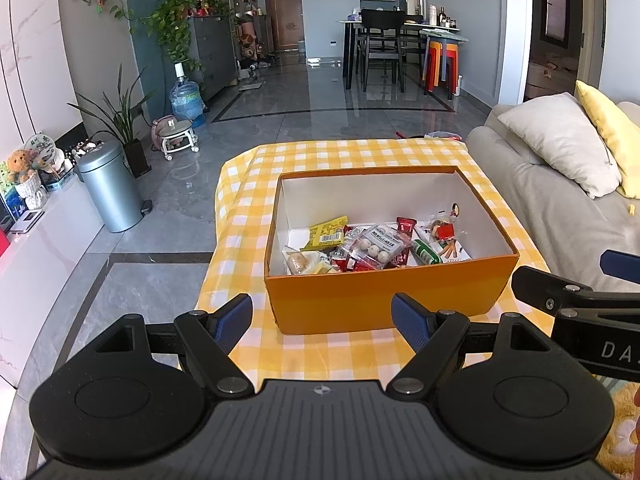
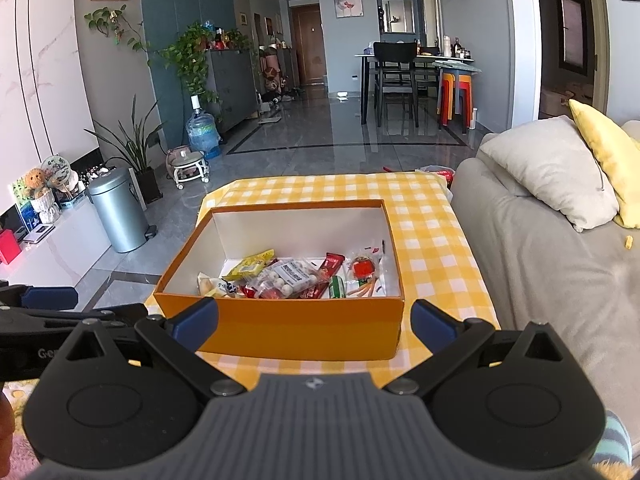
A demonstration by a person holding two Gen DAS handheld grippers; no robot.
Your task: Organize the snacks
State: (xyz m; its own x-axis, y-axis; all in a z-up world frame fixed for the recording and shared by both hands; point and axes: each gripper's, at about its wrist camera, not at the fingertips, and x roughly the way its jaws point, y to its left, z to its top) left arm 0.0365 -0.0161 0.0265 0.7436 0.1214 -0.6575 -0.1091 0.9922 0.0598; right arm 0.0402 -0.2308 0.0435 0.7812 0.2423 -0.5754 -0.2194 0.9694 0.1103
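Both grippers are spread wide and hold nothing: the left gripper [image 1: 322,320] and the right gripper [image 2: 315,322] hang side by side just short of the near wall of the orange box [image 1: 384,296], above the near edge of the checked tablecloth [image 1: 360,156]. No loose packet shows on the cloth, so the gathering looks mostly done. What remains is probably tidying inside the box. To do that well, one gripper should come down over the near wall from above and pinch a single wrapper by its edge, since the packets overlap and a deep grab could drag neighbours along.

The snacks [image 1: 372,246] lie in a jumbled heap against the near wall, leaving the far half of the white floor bare. Among them are a yellow packet [image 1: 326,234], a clear bag of pale balls [image 1: 376,246], red wrappers and a green one.
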